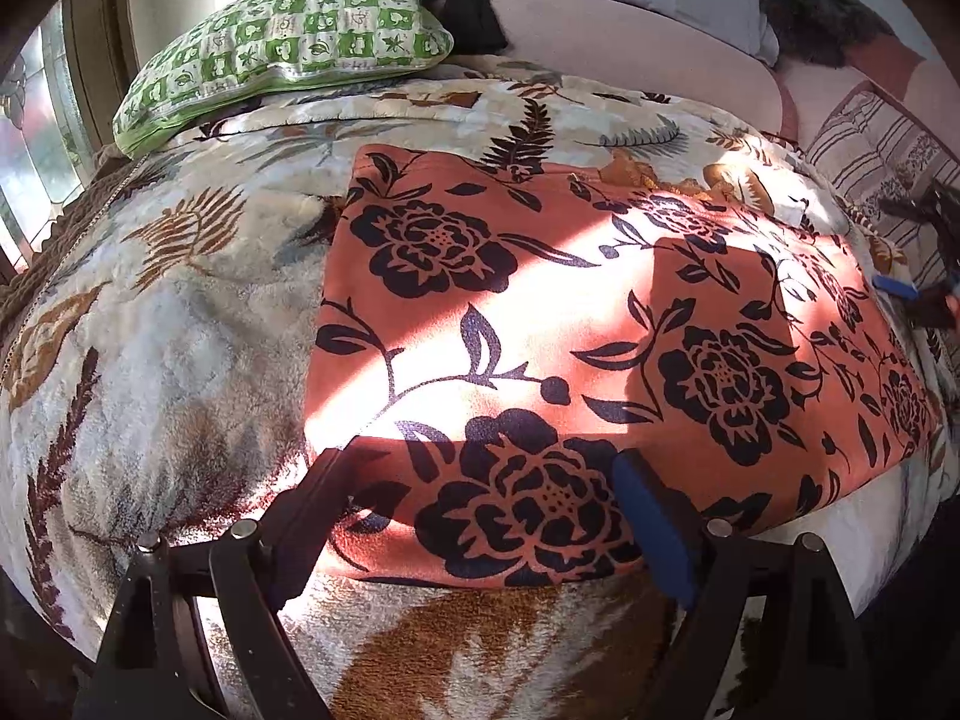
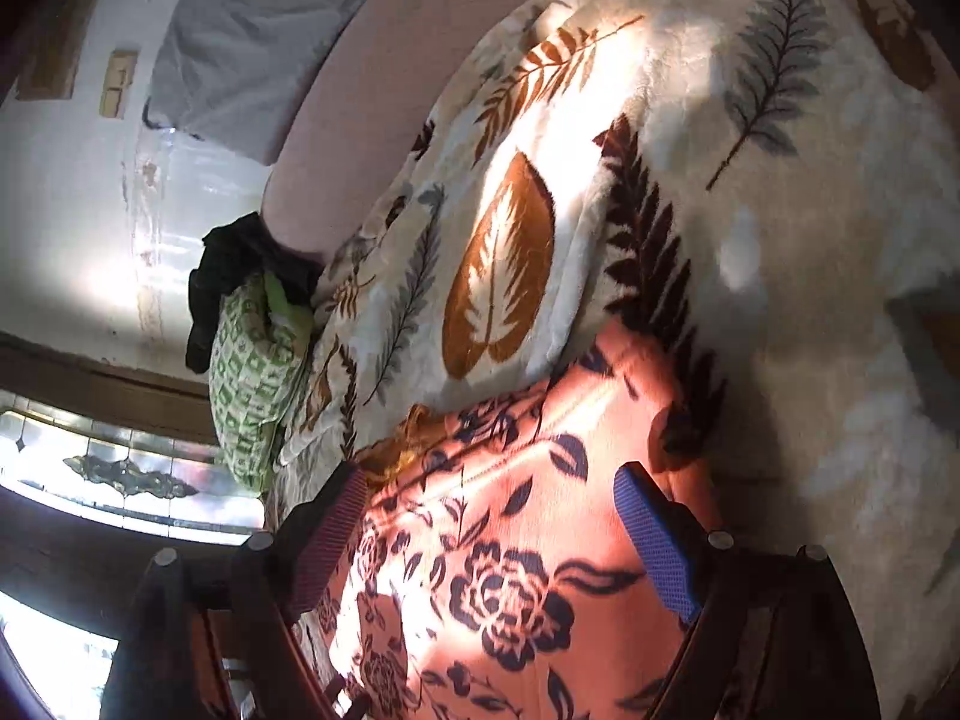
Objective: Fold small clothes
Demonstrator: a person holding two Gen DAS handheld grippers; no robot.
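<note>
1. Coral-orange cloth with dark flowers point(image 1: 540, 324) lies spread flat on the fleecy leaf-print blanket point(image 1: 180, 312). As far as I can tell it is a single layer with no fold made yet.
2. My left gripper point(image 1: 480, 516) stands wide at the cloth's near edge, its jaws to either side of the hem and gripping nothing. If I close without dipping lower, I judge I would pinch air, or catch the blanket pile along with the cloth.
3. My right gripper point(image 2: 492, 522) is also spread wide over the cloth's far right end, with nothing held. The picture there is blurred, so I cannot tell how near the fabric its fingers sit.
4. The fabric looks thin and slippery; uneven grips could drag it askew and give a crooked fold.
5. Hard sunlight and shadow bands hide the hem.
6. The green checked pillow point(image 1: 282, 54) sits well apart, so it poses no risk.
</note>
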